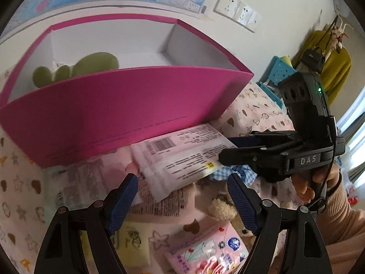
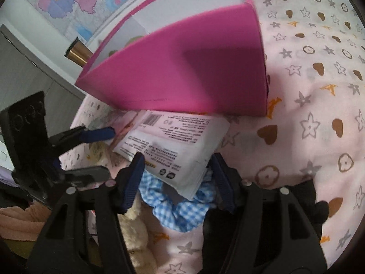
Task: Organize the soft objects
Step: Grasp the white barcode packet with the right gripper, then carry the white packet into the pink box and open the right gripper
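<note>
A white soft pack with a barcode (image 1: pixel 182 155) lies on the bedspread in front of the pink box (image 1: pixel 127 105), which holds a green plush (image 1: pixel 91 66). The pack also shows in the right wrist view (image 2: pixel 173 146), below the box (image 2: pixel 194 73). My right gripper (image 2: pixel 178 171) straddles the pack's near end; its jaws look closed onto it, seen from the side in the left wrist view (image 1: pixel 225 148). My left gripper (image 1: pixel 182 196) is open, its fingers either side of the pack's near corner. A blue gingham scrunchie (image 2: pixel 182 210) lies under the pack.
A beige plush (image 1: pixel 223 207) and a pink tissue pack (image 1: pixel 207 251) lie near my left gripper. The pink star-patterned bedspread (image 2: pixel 308 91) stretches right of the box. A map and wall sockets (image 1: pixel 237 11) are behind; a blue basket (image 1: pixel 278 70) stands at the right.
</note>
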`<state>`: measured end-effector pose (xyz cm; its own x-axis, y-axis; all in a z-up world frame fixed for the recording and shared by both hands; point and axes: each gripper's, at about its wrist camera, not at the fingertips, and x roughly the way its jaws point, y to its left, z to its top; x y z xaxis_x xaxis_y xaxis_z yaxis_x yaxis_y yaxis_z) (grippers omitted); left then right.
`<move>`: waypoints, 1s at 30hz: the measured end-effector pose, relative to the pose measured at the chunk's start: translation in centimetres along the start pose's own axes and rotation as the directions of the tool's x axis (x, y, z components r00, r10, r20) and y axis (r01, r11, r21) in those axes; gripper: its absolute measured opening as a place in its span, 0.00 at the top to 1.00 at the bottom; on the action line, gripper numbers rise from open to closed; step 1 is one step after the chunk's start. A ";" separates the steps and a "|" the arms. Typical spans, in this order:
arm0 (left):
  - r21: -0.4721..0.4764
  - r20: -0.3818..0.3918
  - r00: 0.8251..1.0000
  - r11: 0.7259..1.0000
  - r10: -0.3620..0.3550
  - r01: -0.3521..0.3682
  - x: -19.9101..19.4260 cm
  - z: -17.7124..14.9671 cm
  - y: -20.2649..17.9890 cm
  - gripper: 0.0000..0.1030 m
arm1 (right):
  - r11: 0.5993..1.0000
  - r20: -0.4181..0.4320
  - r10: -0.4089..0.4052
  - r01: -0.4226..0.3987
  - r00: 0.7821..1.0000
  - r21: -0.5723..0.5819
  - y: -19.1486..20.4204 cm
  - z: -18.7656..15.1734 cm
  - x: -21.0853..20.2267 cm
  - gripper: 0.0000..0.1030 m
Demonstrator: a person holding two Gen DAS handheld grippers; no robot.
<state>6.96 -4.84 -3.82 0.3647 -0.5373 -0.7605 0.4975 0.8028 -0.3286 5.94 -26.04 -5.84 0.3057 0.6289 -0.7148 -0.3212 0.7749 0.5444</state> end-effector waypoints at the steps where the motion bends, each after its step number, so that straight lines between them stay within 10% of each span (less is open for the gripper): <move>1: 0.000 -0.005 1.000 1.000 -0.007 0.007 0.2 0.1 -0.1 0.21 | 1.000 0.009 0.000 0.000 1.000 0.001 -0.1 -0.1 -0.2 0.49; 10: 0.015 -0.009 1.000 1.000 -0.005 0.005 0.8 0.5 -0.2 0.20 | 0.996 0.131 -0.003 0.015 0.991 -0.090 1.5 -0.8 -2.5 0.72; 30: 0.008 0.037 0.993 0.994 -0.110 0.110 -2.3 2.4 -1.3 0.32 | 0.978 0.229 0.009 0.040 0.973 -0.207 5.0 -1.6 -6.9 0.75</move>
<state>7.35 -5.28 -0.27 0.3364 -0.6317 -0.6984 0.5411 0.7367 -0.4057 0.81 -26.62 1.16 0.5001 0.6335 -0.5904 -0.4871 0.7695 0.4131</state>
